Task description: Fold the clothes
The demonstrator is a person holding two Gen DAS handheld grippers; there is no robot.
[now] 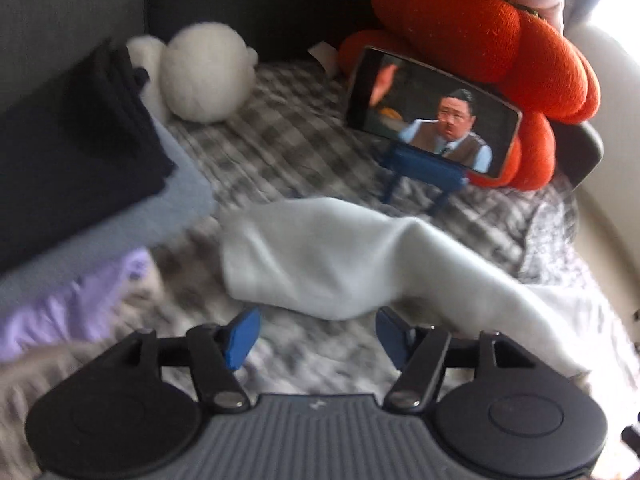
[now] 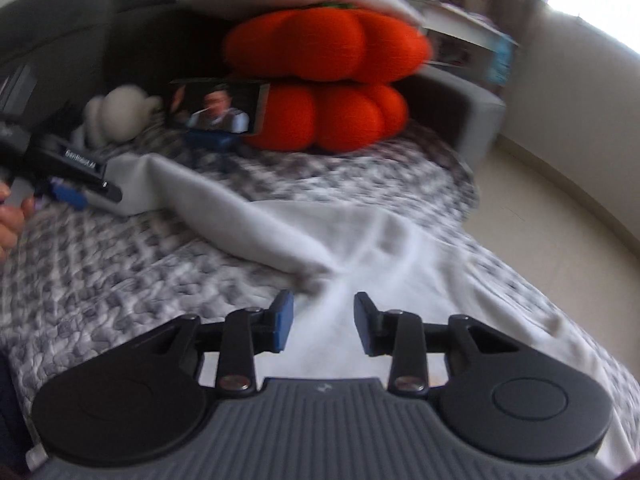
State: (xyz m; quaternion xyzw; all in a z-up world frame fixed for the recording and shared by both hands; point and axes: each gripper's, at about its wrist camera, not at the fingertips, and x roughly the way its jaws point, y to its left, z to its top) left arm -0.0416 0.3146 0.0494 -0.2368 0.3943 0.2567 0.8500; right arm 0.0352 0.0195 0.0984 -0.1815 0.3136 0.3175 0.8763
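Left claw: jaws apart, nothing between the blue pads. Both fingers in full view in the left wrist view, pointing forward and down; the left pad sits tilted, the right one partly edge-on. Also seen from the right wrist view at the far left, side-on, jaws not readable there. The hand gripping its handle shows at the frame edge, fingers curled.

Right claw: jaws apart, a narrower gap than the left's, pads upright and parallel, not pressing on anything. Pointing forward and down. Both views motion-blurred.
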